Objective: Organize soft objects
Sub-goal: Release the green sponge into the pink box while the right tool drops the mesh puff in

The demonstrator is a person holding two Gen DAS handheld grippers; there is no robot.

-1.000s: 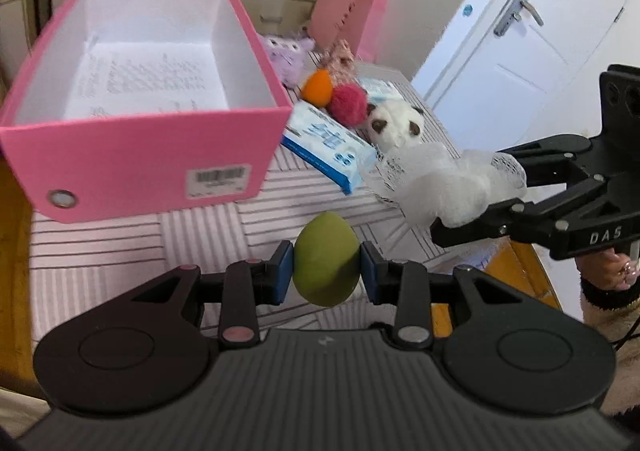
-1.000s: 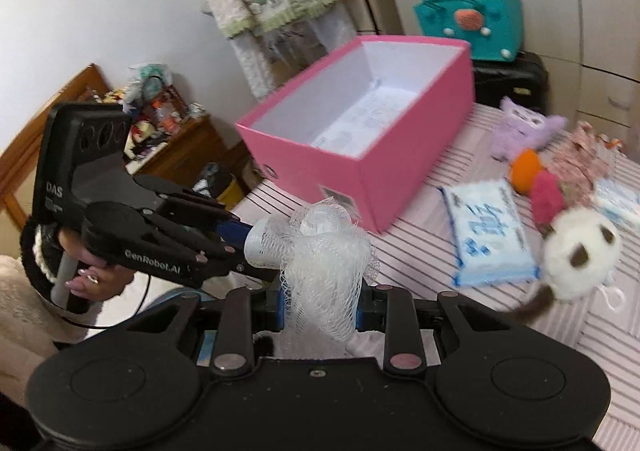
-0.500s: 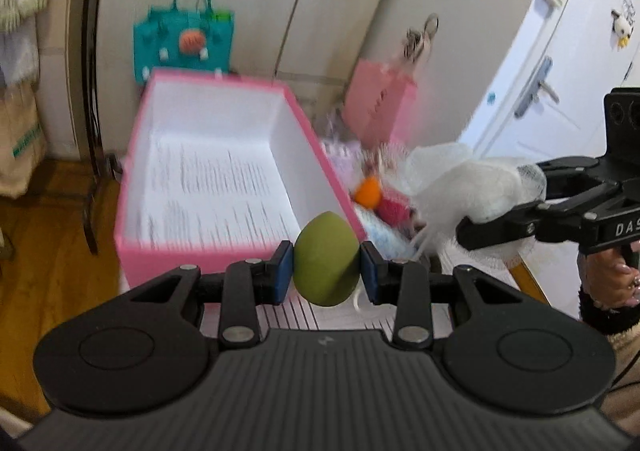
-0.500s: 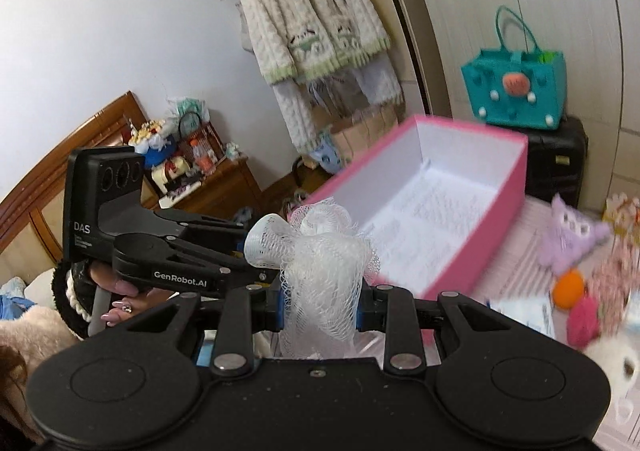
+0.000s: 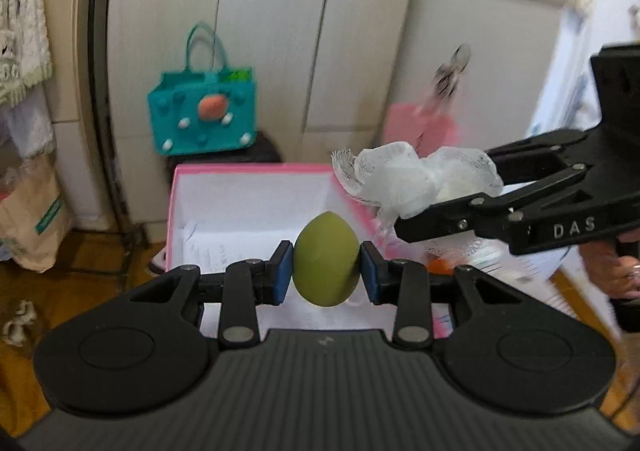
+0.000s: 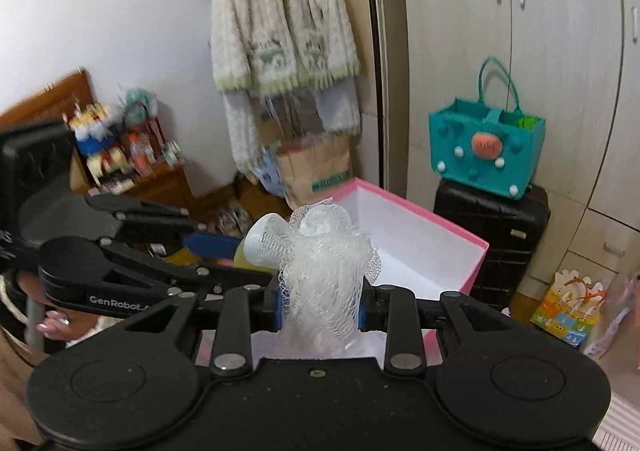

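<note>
My left gripper [image 5: 326,277] is shut on a green egg-shaped sponge [image 5: 326,257] and holds it over the near end of the open pink box [image 5: 248,171]. My right gripper [image 6: 320,309] is shut on a white mesh bath puff [image 6: 322,271], held above the same pink box [image 6: 456,227]. In the left wrist view the right gripper [image 5: 448,195] with the puff [image 5: 416,179] comes in from the right, above the box's right wall. In the right wrist view the left gripper [image 6: 224,255] reaches in from the left.
A teal felt bag [image 5: 204,119] sits on a black suitcase [image 6: 496,235] behind the box, in front of cupboard doors. An orange toy [image 5: 440,266] shows right of the box. A cardigan [image 6: 280,31] hangs on the wall and paper bags [image 6: 316,171] stand below.
Both grippers have risen and tilted up, carrying the sponge and the puff from over the striped table to above the pink box. The toys on the table have dropped out of sight.
</note>
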